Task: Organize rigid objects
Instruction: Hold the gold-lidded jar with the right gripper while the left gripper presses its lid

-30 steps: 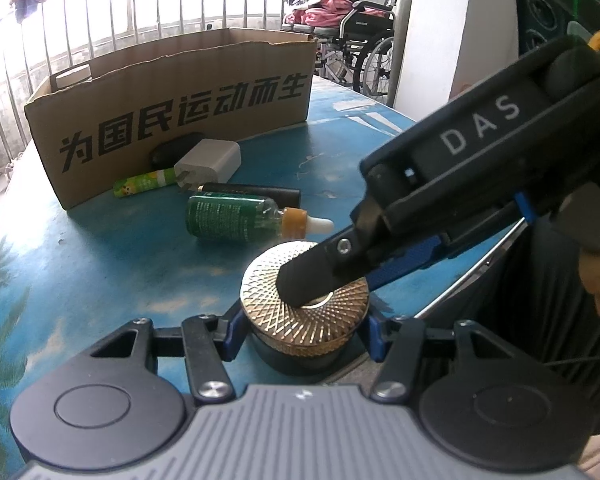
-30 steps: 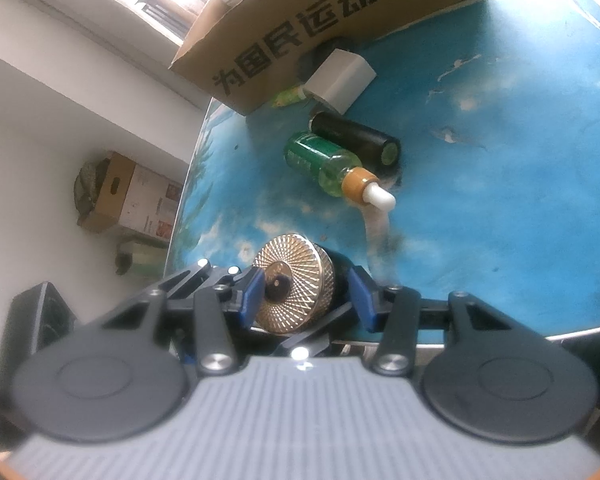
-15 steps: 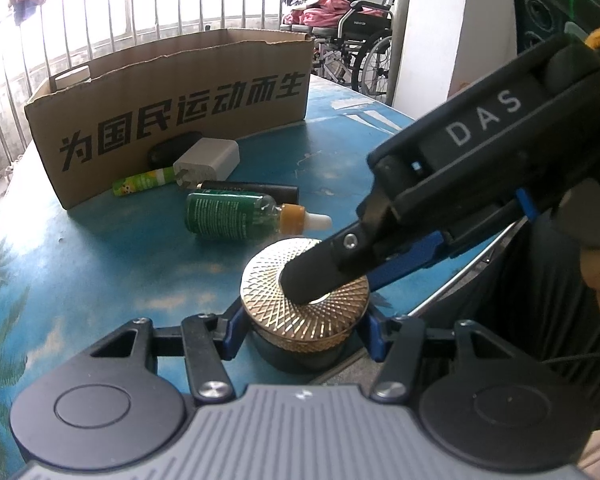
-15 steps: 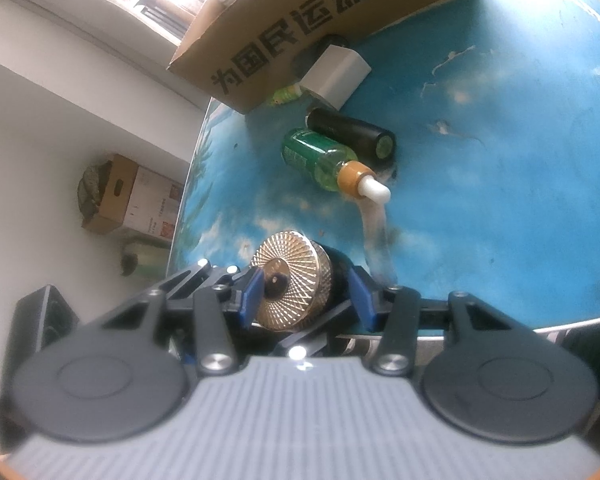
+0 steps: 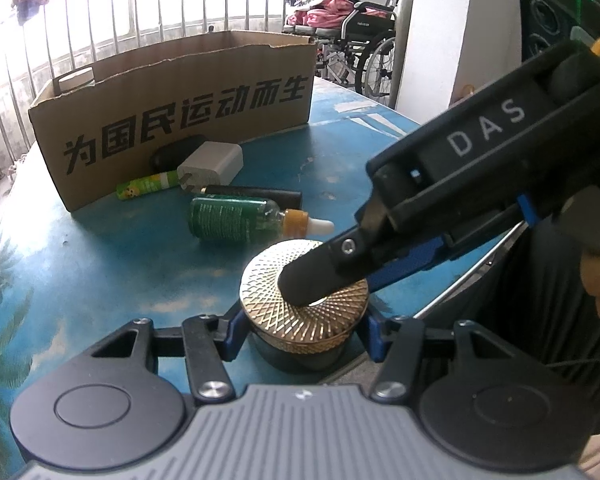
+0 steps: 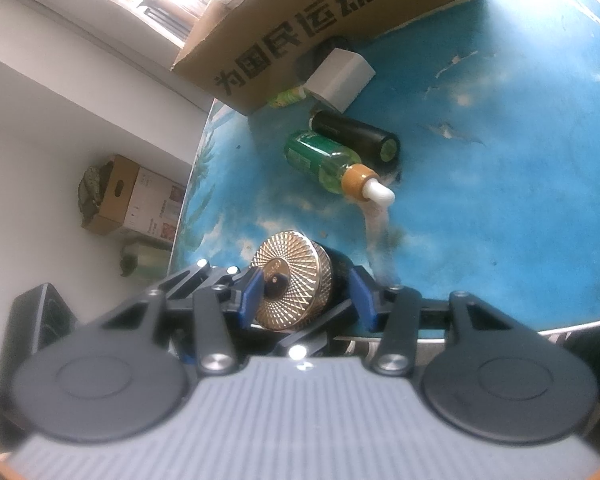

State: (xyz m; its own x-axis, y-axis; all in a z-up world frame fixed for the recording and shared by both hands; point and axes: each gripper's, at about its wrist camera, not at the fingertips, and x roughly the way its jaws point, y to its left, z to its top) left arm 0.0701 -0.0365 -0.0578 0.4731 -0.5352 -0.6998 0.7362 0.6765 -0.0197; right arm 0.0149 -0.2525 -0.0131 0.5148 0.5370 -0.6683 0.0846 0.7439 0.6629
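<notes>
A round jar with a gold patterned lid (image 5: 304, 304) stands at the near edge of the blue table (image 5: 100, 272). My left gripper (image 5: 302, 334) is shut on the jar's dark body. My right gripper (image 6: 306, 294) comes in from the right, tilted, and is shut on the same jar (image 6: 294, 280), one finger (image 5: 316, 280) pressed on the lid top, the other under the jar. A green dropper bottle (image 5: 240, 220), a black tube (image 5: 256, 196), a white charger (image 5: 210, 166) and a small green tube (image 5: 148, 186) lie beyond.
A cardboard box (image 5: 180, 108) with black printed characters stands at the back of the table, with a dark object (image 5: 172, 152) at its foot. The table's metal rim (image 5: 468, 276) runs close on the right. A wheelchair (image 5: 360, 40) and railing stand behind.
The jar and both grippers have stayed almost still. The right wrist view has shifted slightly, so the table objects sit a little lower in it.
</notes>
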